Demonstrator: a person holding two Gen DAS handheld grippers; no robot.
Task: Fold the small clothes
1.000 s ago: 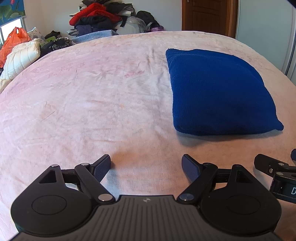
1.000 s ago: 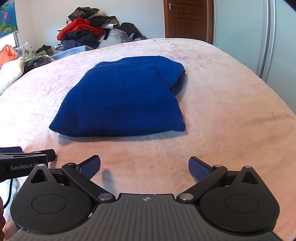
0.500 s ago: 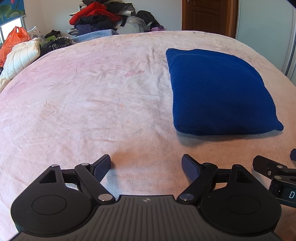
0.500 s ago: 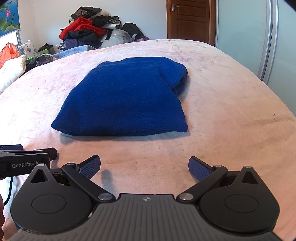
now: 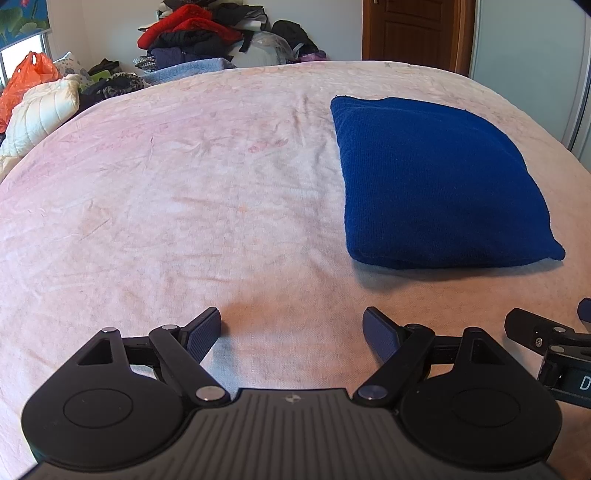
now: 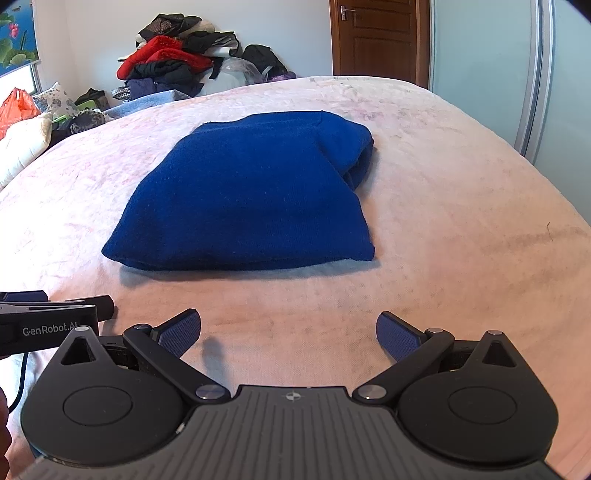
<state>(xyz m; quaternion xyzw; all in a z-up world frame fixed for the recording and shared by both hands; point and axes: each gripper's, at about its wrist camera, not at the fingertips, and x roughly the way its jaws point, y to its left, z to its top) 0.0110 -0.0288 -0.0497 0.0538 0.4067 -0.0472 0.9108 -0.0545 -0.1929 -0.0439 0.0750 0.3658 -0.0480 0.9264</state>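
Note:
A dark blue knit garment [image 5: 436,181] lies folded into a thick rectangle on the pink bedspread [image 5: 184,192]. In the left wrist view it is ahead and to the right. In the right wrist view the garment [image 6: 255,192] is straight ahead, slightly left. My left gripper [image 5: 291,328] is open and empty, low over the bed in front of the garment. My right gripper [image 6: 288,332] is open and empty, also short of the garment's near edge. Each gripper shows at the edge of the other's view.
A heap of red, black and grey clothes [image 5: 199,33] is piled beyond the bed's far edge. A white quilted pillow [image 5: 40,110] and an orange bag [image 5: 22,81] lie at the far left. A wooden door [image 6: 373,37] and a sliding panel [image 6: 491,62] stand behind.
The right wrist view has drifted slightly, so the garment sits a little further right in it. Both grippers stay open. The garment has not moved.

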